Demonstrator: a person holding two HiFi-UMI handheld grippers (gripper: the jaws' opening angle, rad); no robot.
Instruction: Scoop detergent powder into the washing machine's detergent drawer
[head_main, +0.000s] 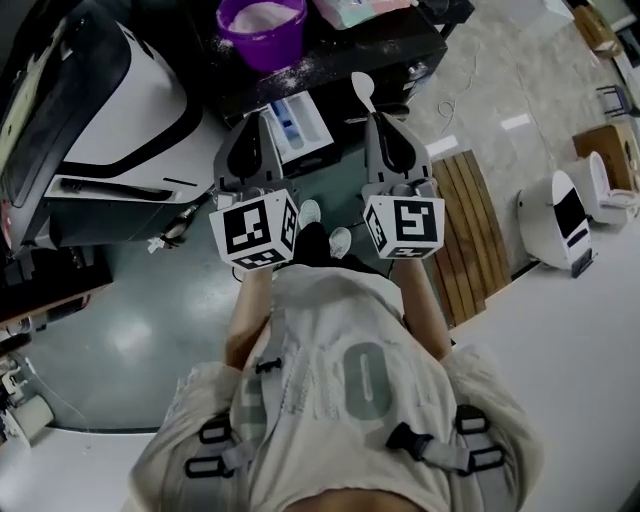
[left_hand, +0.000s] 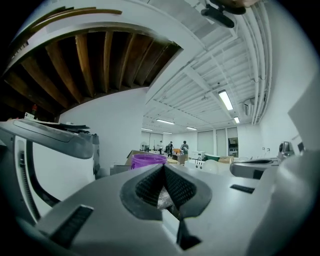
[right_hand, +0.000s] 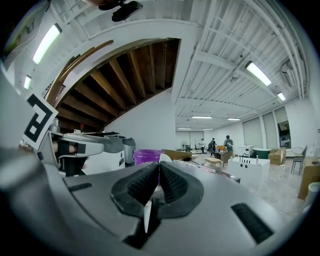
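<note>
Forearms (head_main: 243, 320) extended side by side; left tongs (head_main: 251, 125) pressed together, empty. Right tongs (head_main: 386, 122) pinch a white spoon (head_main: 362, 90) by its handle, bowl pointing ahead. Detergent drawer (head_main: 297, 125) lies between the tongs, purple powder bucket (head_main: 265, 48) beyond.

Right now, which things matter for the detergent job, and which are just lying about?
Job: spoon, held in the right hand-held gripper; purple tub of powder; drawer.
Lying about: wooden slats; white unit far right.
</note>
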